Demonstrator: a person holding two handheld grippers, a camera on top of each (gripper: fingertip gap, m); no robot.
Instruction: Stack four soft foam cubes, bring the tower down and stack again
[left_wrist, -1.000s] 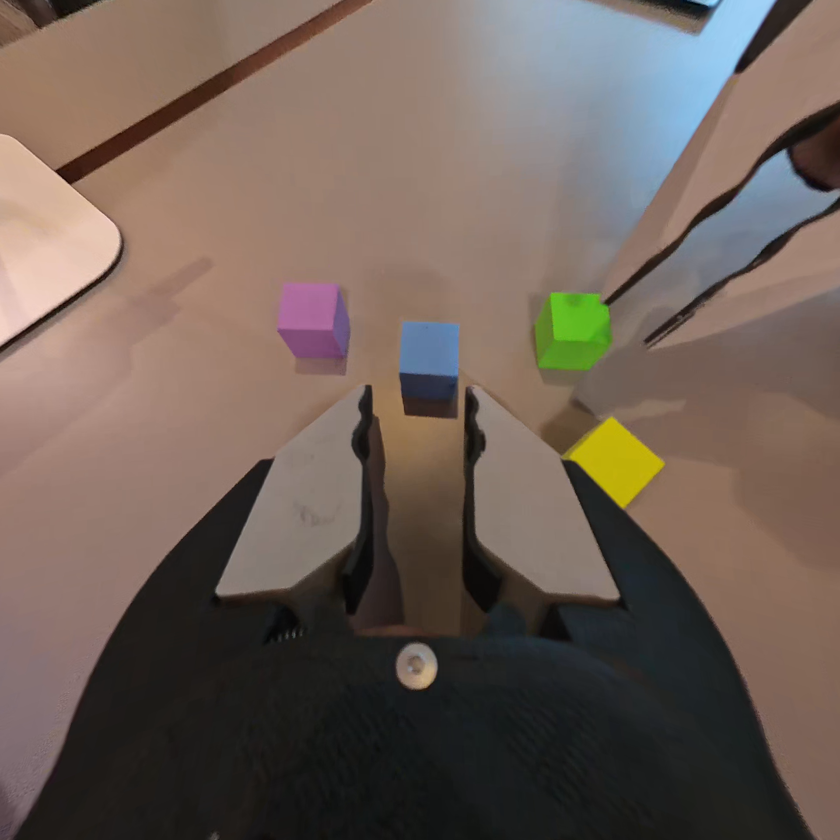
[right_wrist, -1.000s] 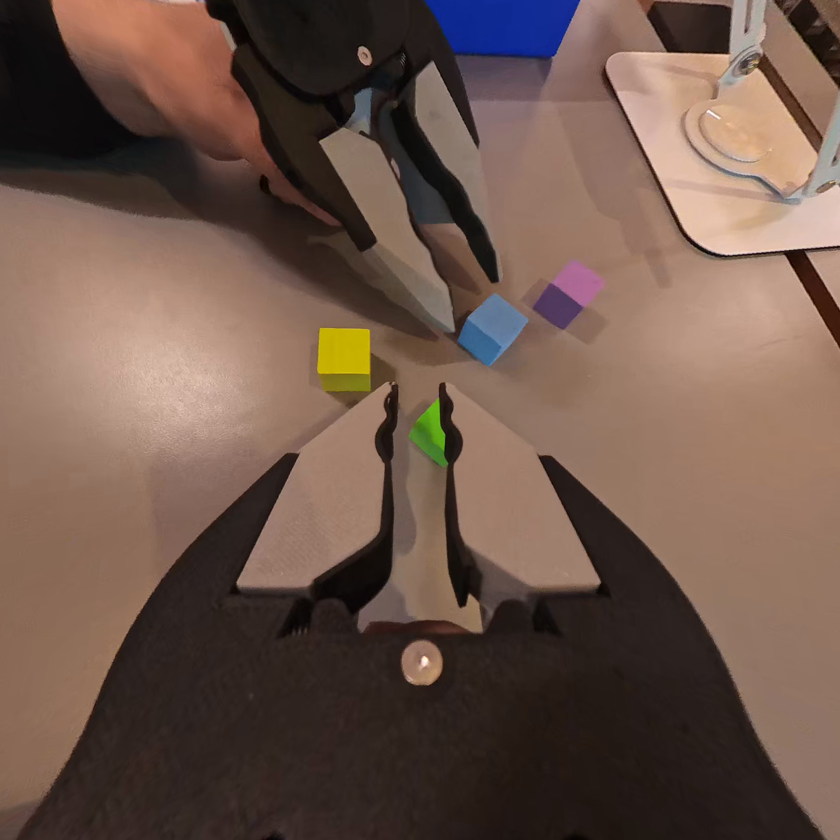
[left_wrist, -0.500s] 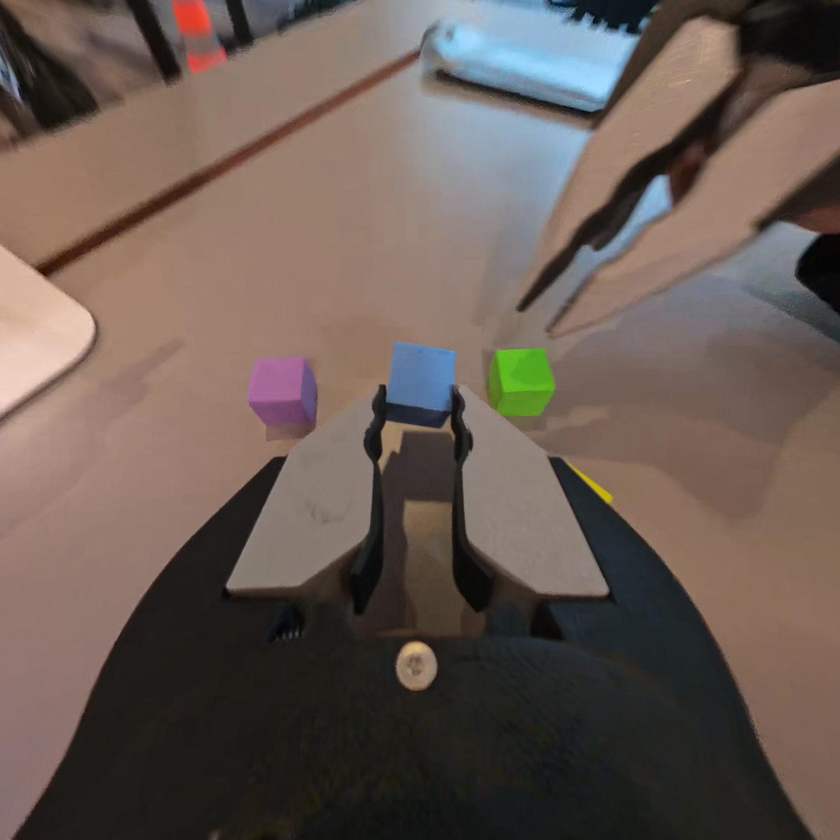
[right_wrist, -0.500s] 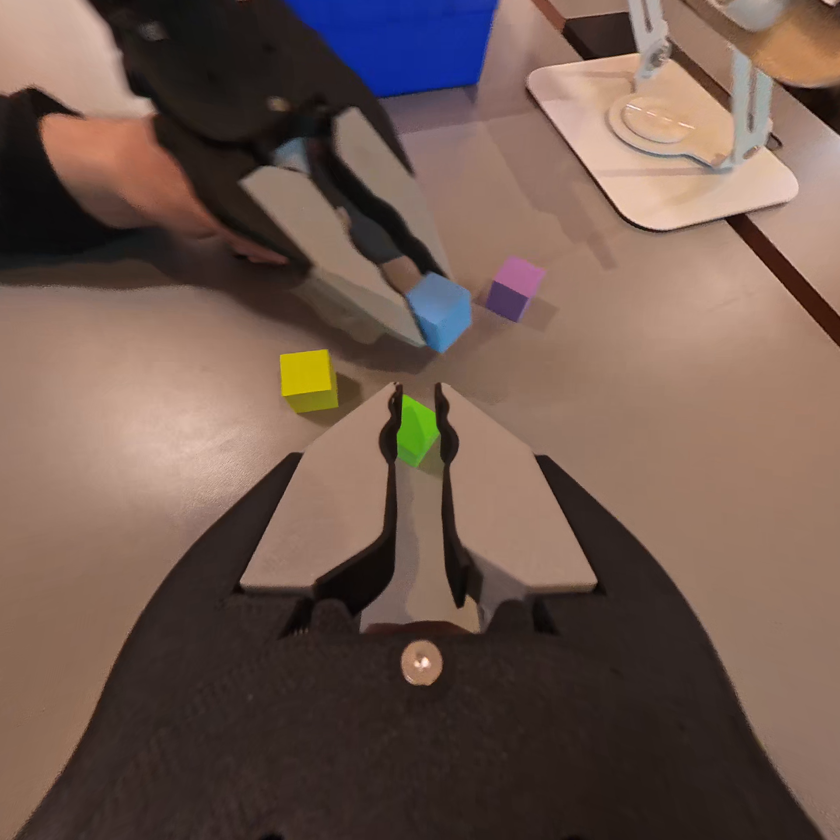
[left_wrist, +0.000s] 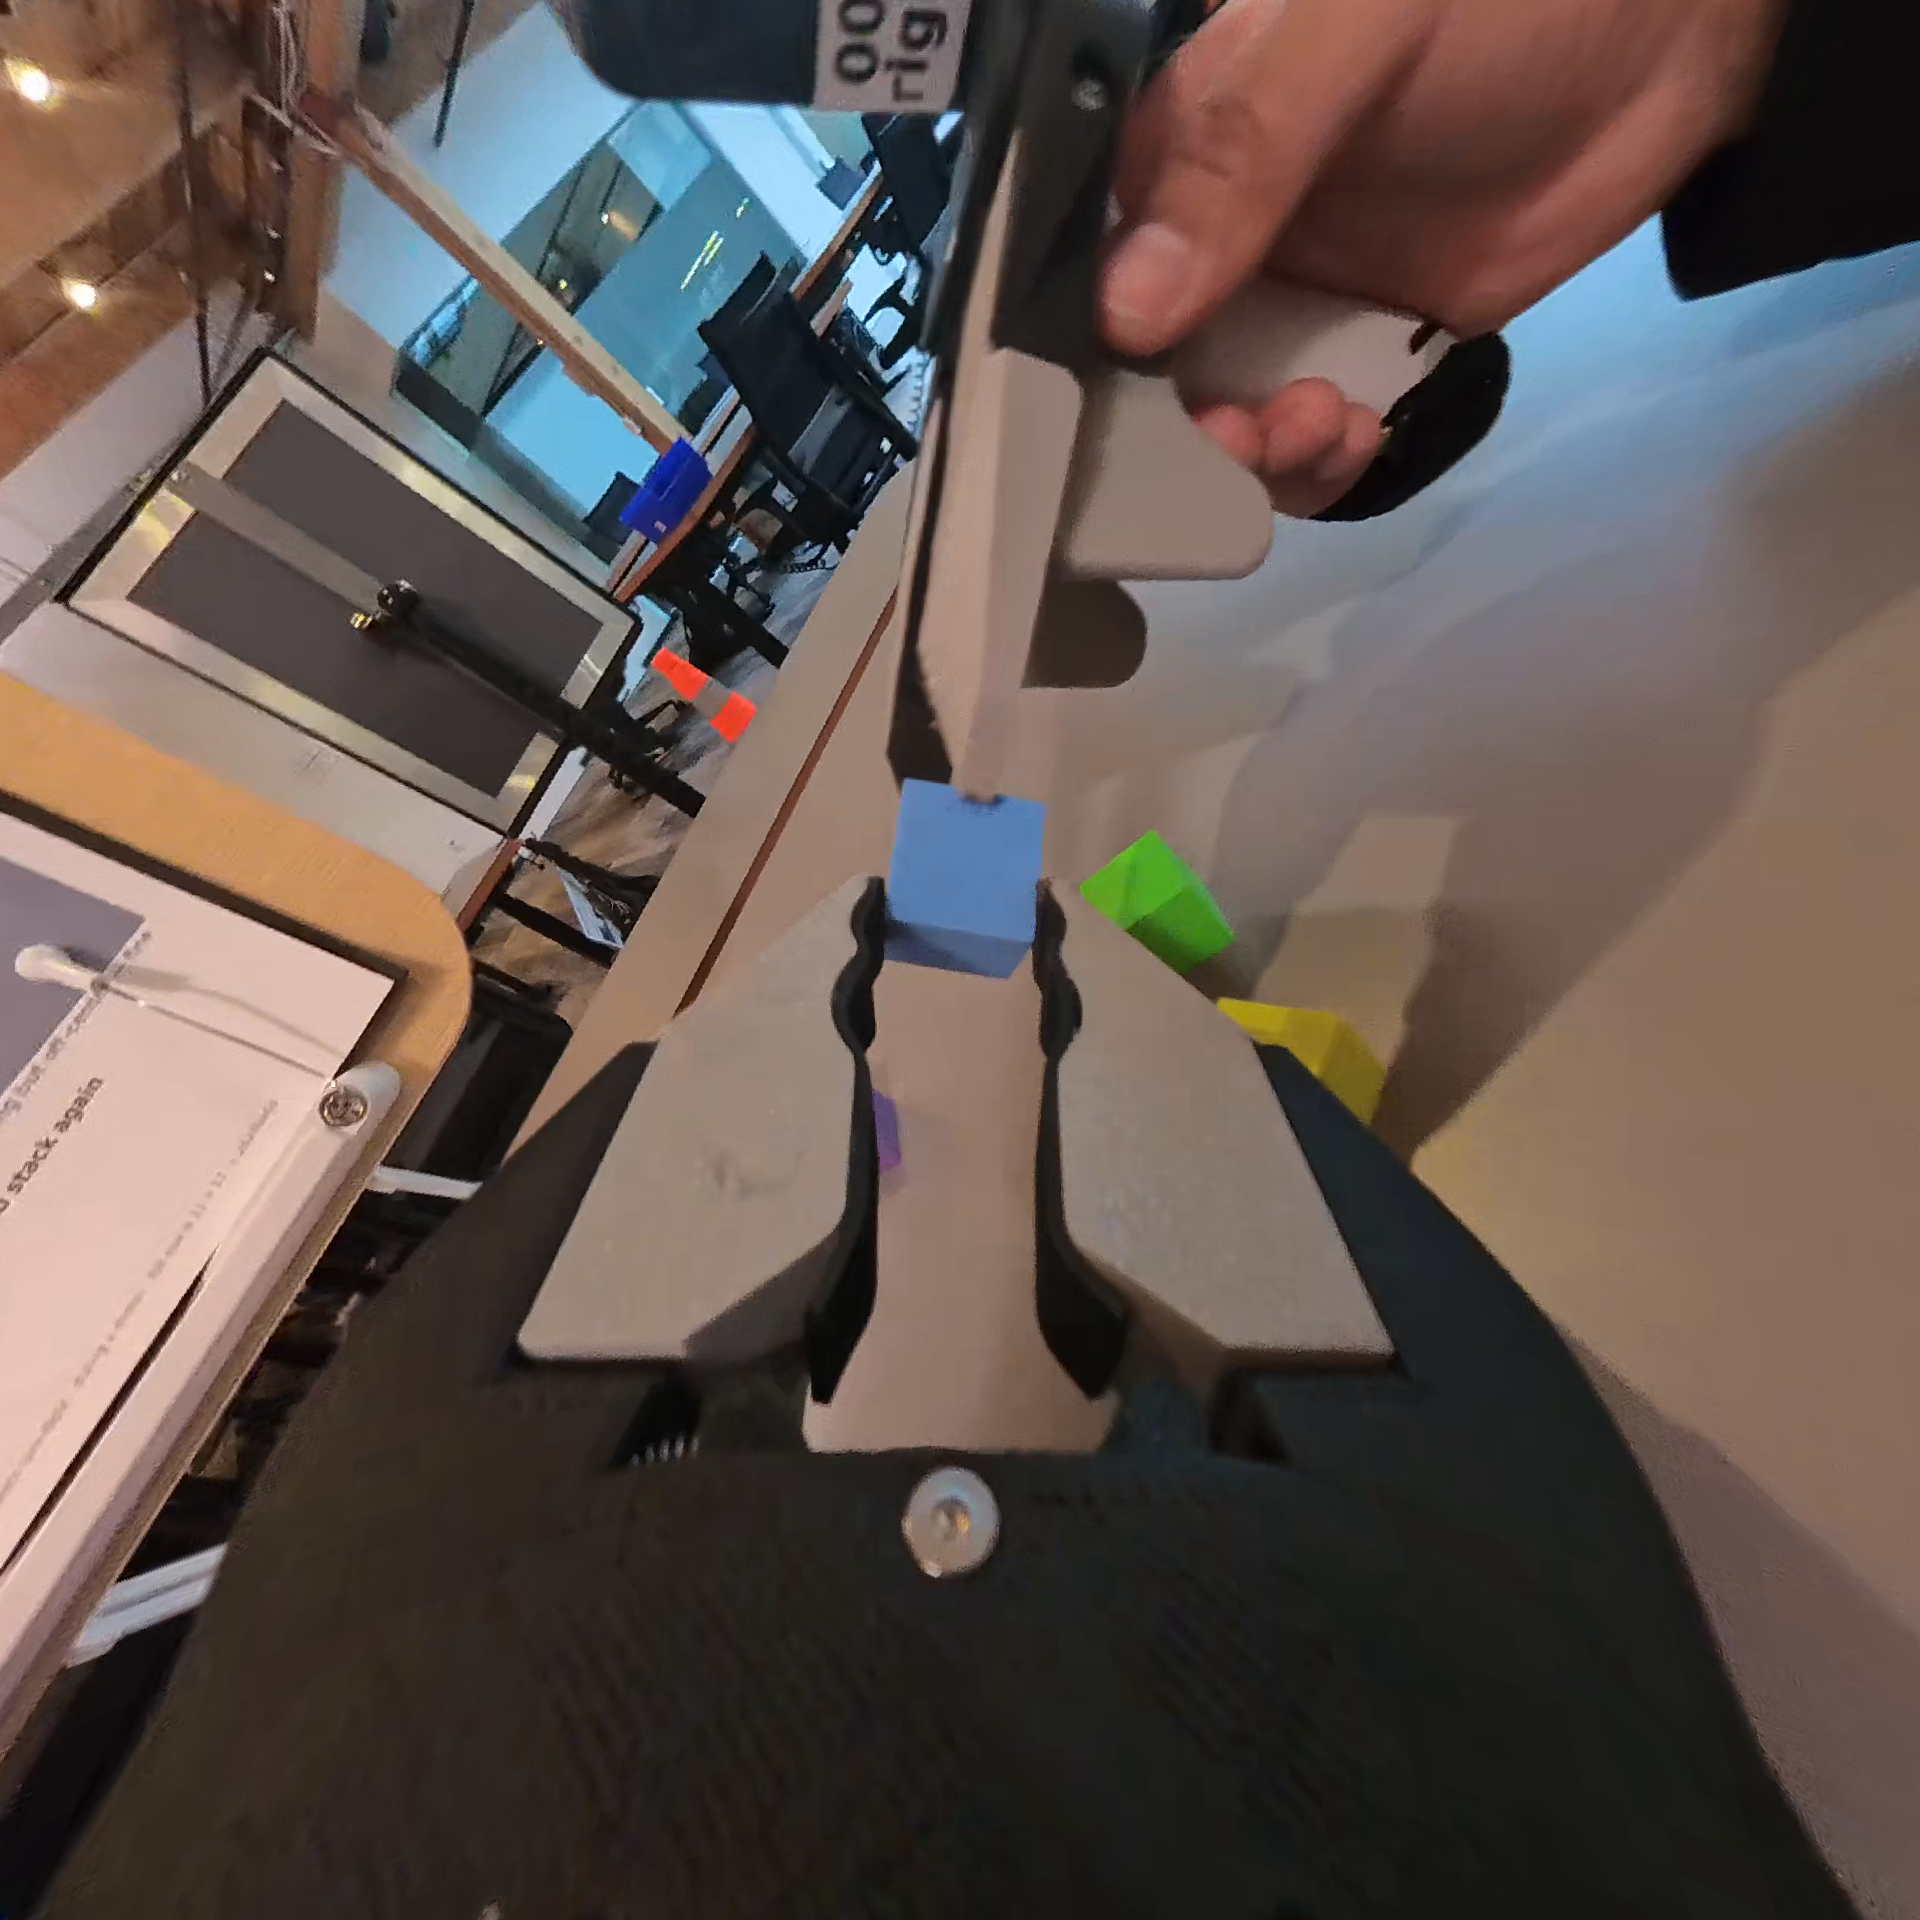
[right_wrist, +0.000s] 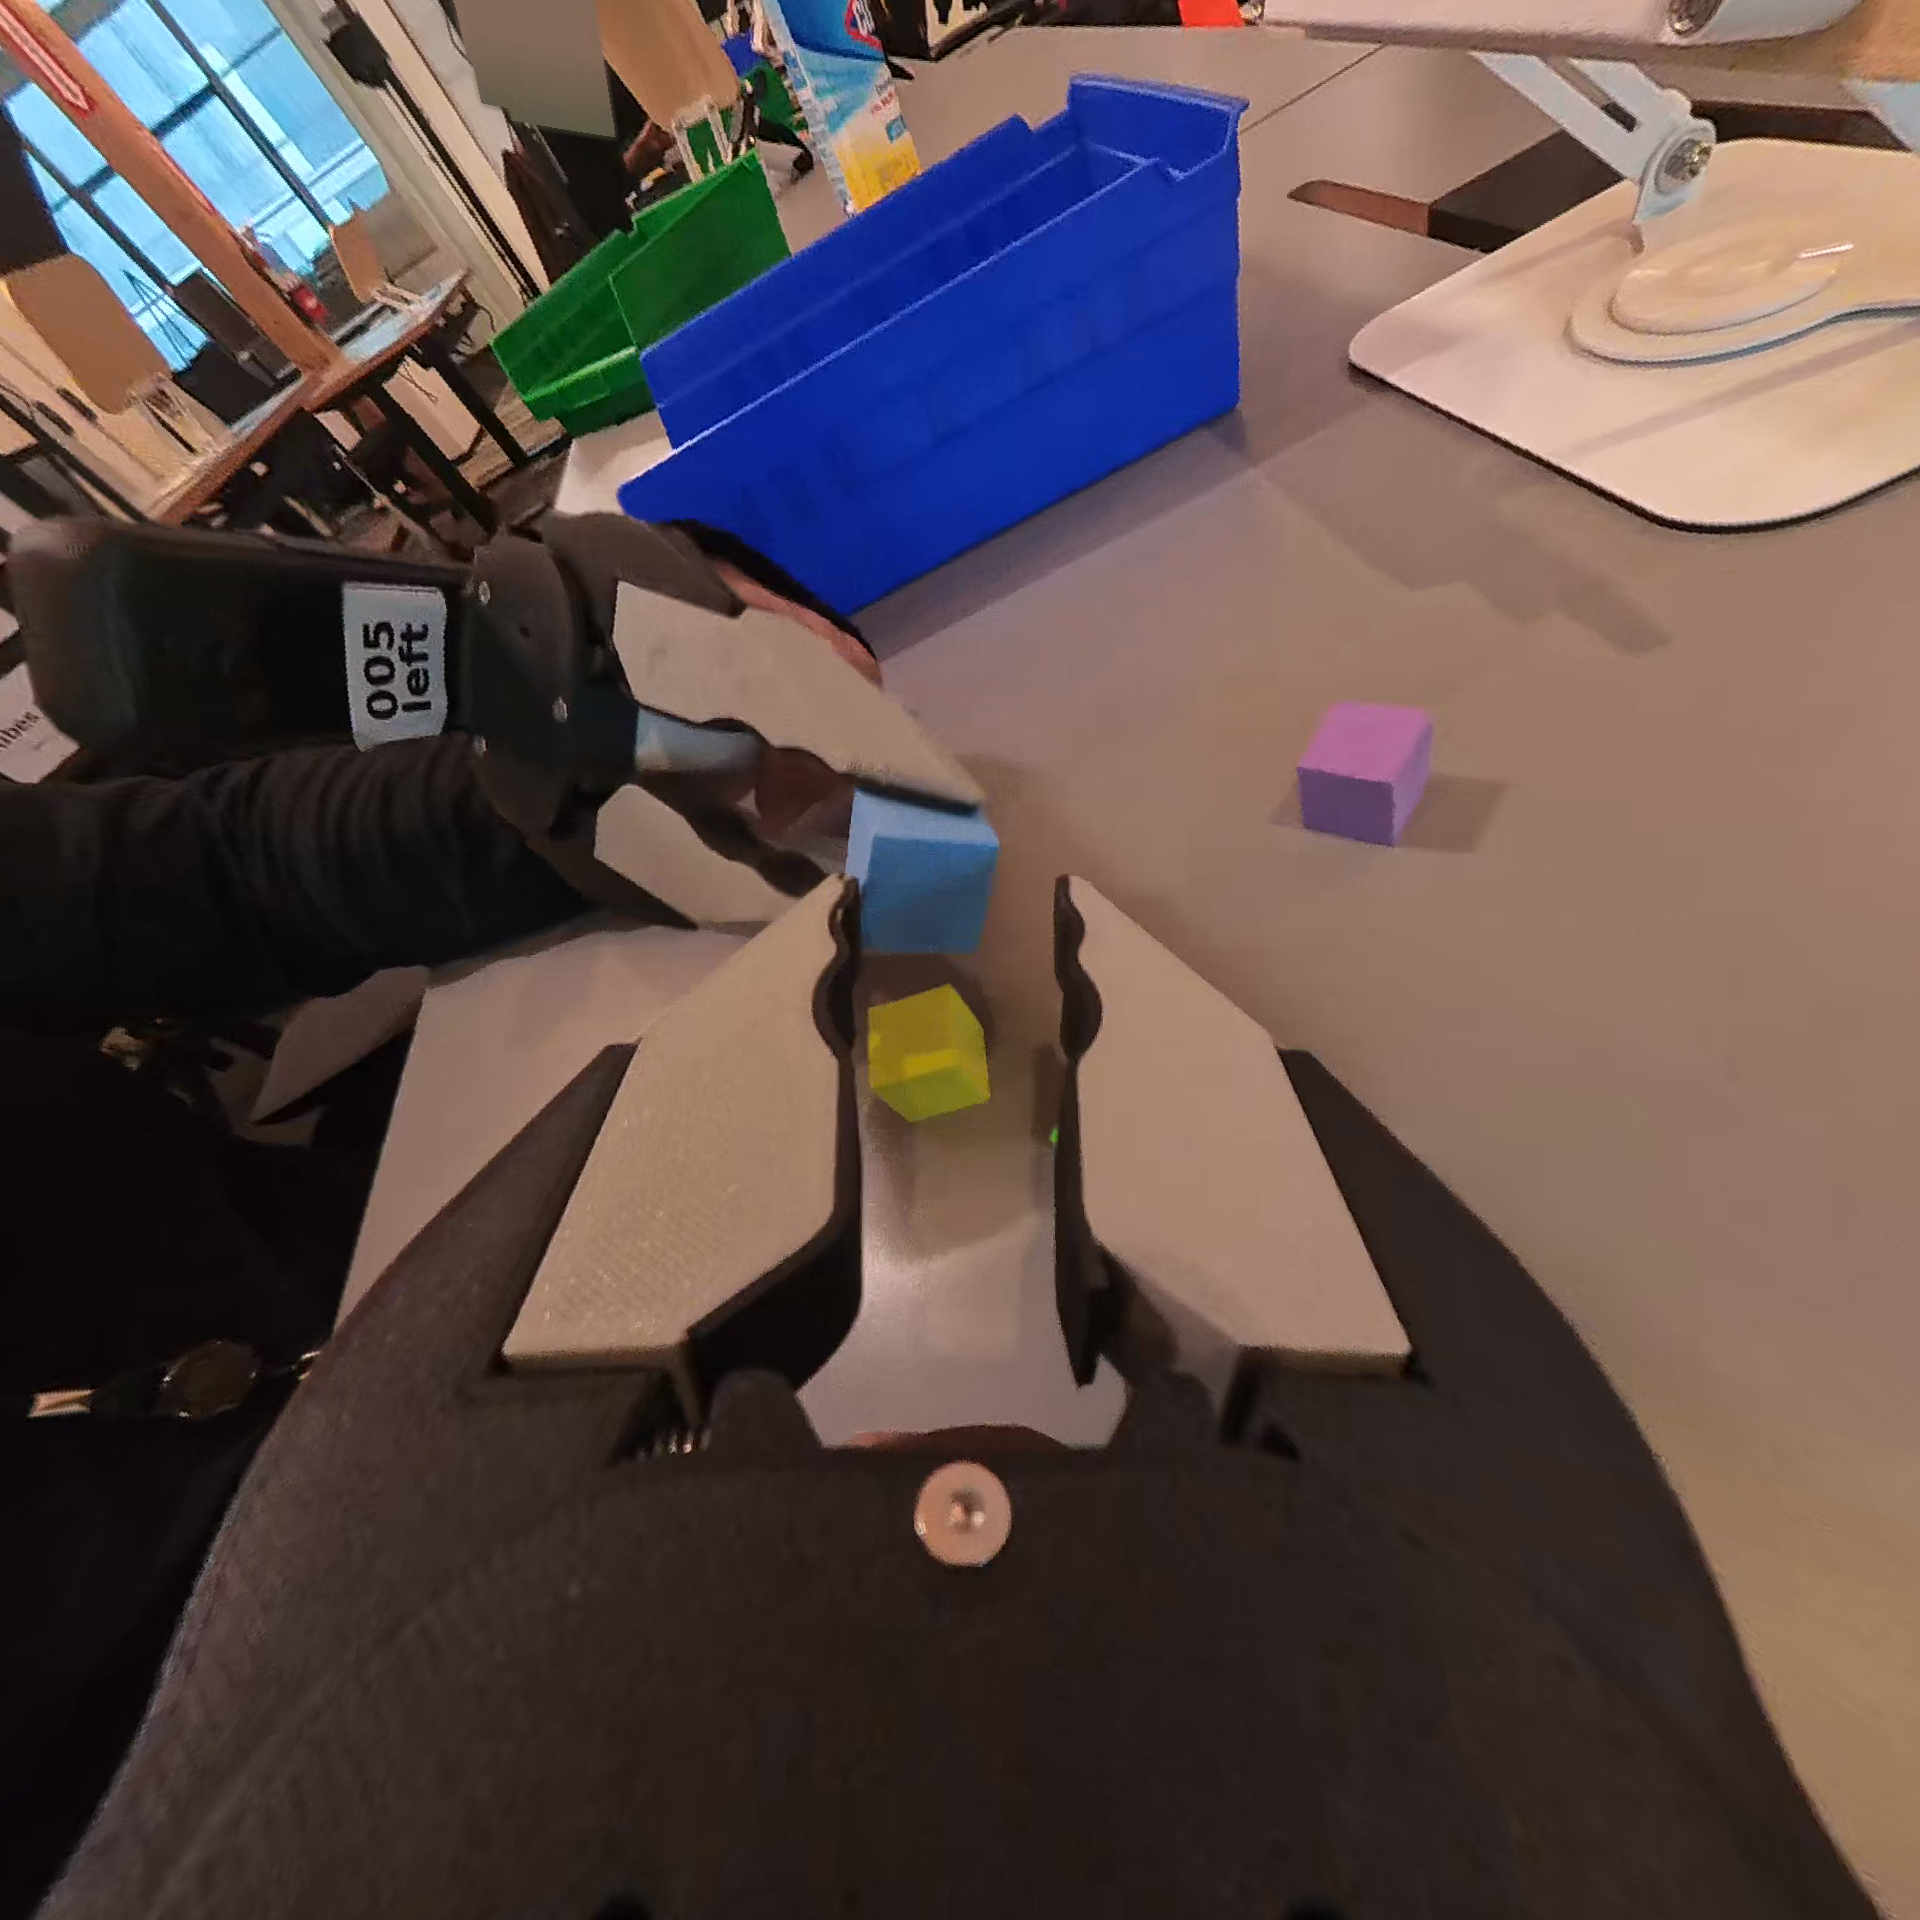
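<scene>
I see a wide grey table (right_wrist: 1558, 987) in an open workroom with windows, other desks and chairs well behind the blue cube (left_wrist: 966, 894), my landmark here. The left gripper (left_wrist: 961, 925) has its jaws closed on that cube's sides and holds it tilted, clear of the table. The right gripper (right_wrist: 951, 904) has its jaws apart with nothing between them. In the left wrist view one of its fingers seems to touch the blue cube's top. The main risk, I judge, is the two grippers colliding: a push from that finger could twist the soft foam out of a shallow fingertip grip. A second risk is setting the tilted cube down crooked, so the stack leans from the start. Far behind the blue cube stand a blue bin (right_wrist: 956, 332) and a green bin (right_wrist: 644, 291). Far to its right sits a white stand base (right_wrist: 1662, 343). The purple cube (right_wrist: 1361, 769) lies well to the right of the blue cube. The yellow cube (right_wrist: 925, 1049) sits on the table just below it, and the green cube (left_wrist: 1158, 904) is near that one. Nothing is stacked yet.
</scene>
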